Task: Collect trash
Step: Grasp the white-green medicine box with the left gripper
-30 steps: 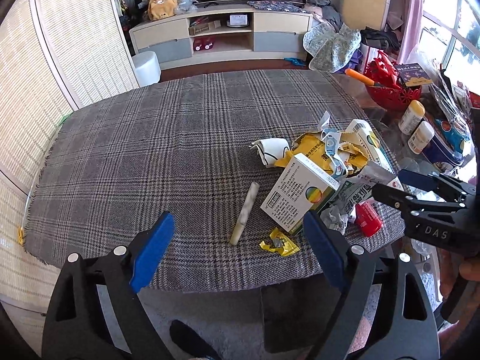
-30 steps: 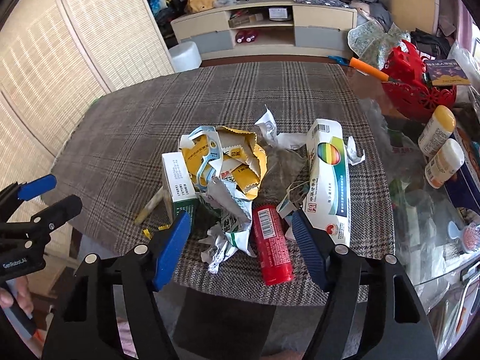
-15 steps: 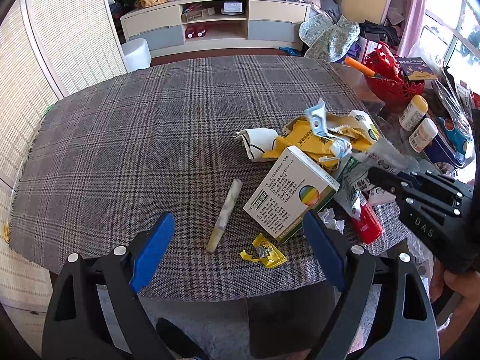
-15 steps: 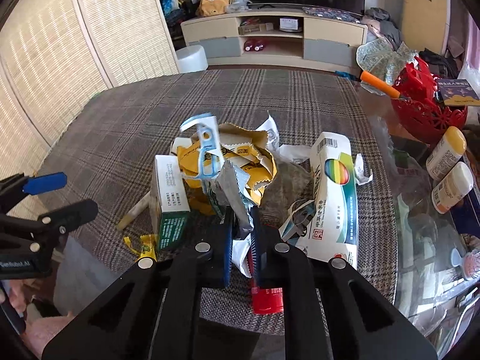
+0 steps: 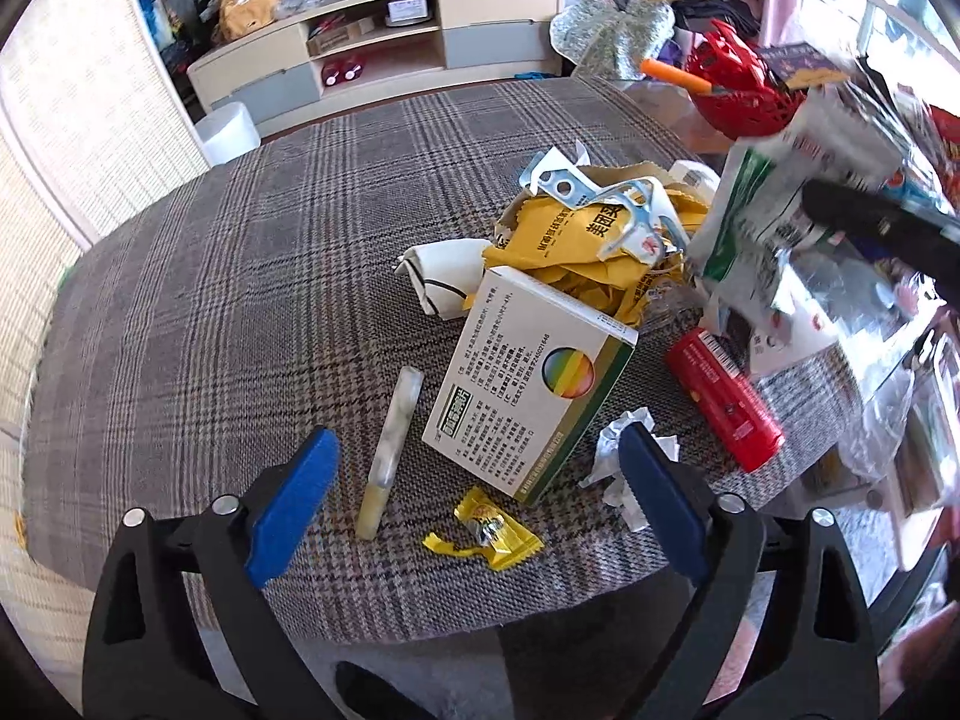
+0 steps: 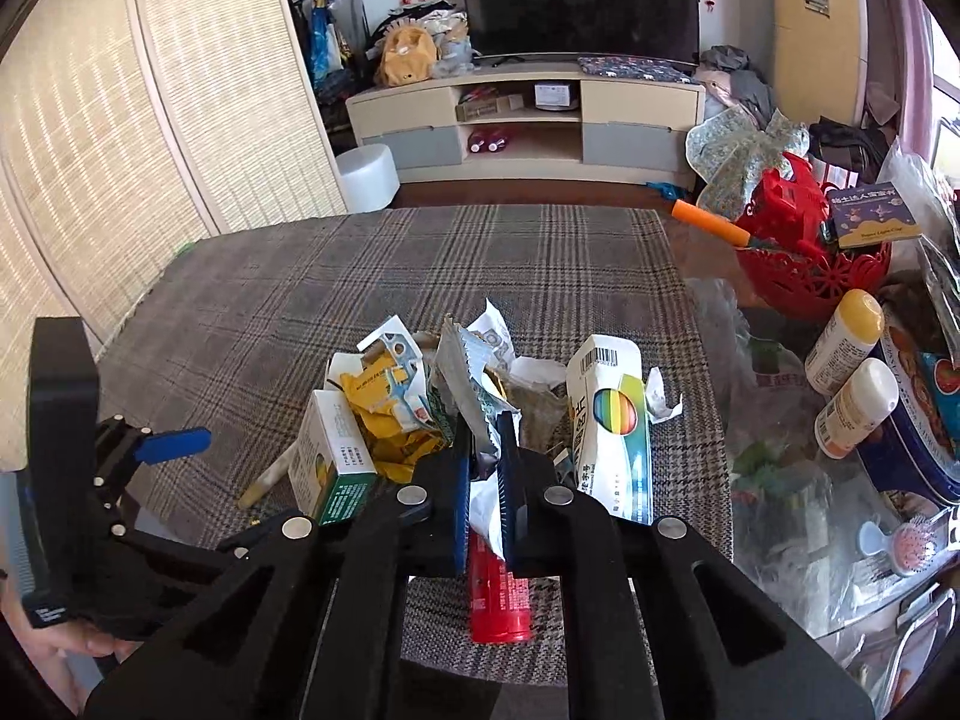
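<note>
A heap of trash lies on the plaid cloth point(image 5: 240, 300). It holds yellow torn packaging point(image 5: 570, 240), a white box with a rainbow circle point(image 5: 528, 390), a red tube point(image 5: 723, 399), a pale stick point(image 5: 393, 444) and a yellow candy wrapper point(image 5: 486, 528). My right gripper point(image 6: 485, 438) is shut on a crumpled silver and green wrapper point(image 6: 468, 378), which it holds raised over the heap. In the left wrist view that wrapper point(image 5: 756, 204) hangs at the right. My left gripper point(image 5: 477, 438) hovers low over the box and candy wrapper. Its jaws are opening and touch nothing.
A long white carton point(image 6: 612, 420) lies right of the heap. On the glass at the right stand a red basket point(image 6: 804, 264), two white bottles point(image 6: 846, 342), a blue tin point(image 6: 912, 438) and a clear plastic bag point(image 6: 750, 420). The table's near edge runs just under both grippers.
My right gripper has shut on the silver and green wrapper and lifted it off the heap. My left gripper has come down closer to the white box, its jaws a little wider.
</note>
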The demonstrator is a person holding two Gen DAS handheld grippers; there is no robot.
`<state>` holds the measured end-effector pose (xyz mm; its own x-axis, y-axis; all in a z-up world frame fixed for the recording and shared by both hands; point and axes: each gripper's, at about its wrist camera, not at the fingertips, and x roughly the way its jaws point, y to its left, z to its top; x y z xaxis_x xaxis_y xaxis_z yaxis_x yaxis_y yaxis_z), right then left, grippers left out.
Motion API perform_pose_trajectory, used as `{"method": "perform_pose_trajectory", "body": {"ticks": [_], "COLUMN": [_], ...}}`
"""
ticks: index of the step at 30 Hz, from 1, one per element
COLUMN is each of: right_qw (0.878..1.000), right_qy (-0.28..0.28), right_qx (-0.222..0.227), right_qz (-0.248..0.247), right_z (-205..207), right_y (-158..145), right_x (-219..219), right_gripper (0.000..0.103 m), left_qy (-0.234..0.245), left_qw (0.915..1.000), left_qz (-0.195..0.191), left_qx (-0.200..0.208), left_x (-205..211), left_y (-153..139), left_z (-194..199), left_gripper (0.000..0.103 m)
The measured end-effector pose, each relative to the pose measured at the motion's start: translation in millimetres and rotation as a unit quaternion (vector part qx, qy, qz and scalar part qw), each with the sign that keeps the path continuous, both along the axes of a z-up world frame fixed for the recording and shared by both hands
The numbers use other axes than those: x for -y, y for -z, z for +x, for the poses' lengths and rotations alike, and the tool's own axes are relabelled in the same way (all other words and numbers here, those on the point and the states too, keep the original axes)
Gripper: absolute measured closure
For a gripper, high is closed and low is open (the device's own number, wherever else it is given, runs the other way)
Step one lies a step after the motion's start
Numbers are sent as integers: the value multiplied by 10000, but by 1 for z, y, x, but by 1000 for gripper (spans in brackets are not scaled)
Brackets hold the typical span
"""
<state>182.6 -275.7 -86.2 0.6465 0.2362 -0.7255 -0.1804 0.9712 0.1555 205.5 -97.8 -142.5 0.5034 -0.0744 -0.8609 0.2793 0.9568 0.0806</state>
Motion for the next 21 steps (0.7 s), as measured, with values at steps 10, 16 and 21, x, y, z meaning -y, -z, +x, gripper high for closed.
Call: {"method": "perform_pose_trajectory", "body": {"ticks": [10, 16, 21], "right_qw": [9999, 9999, 9999], "right_qy": [-117, -76, -25], "right_qx": [23, -37, -83], "right_qz": [-81, -97, -61], "right_z": [2, 9, 14], "right_y": [-3, 5, 12], "right_x": [0, -2, -4], "right_gripper": [94, 94, 94], "left_qy": [390, 494, 482], "left_qw": [9992, 9986, 9983], "left_qz": [21, -122, -314], "left_qx": [-94, -127, -95], "left_x": [7, 11, 9], "left_y": [25, 38, 33], "left_z": [28, 46, 47], "left_gripper": [8, 10, 39]}}
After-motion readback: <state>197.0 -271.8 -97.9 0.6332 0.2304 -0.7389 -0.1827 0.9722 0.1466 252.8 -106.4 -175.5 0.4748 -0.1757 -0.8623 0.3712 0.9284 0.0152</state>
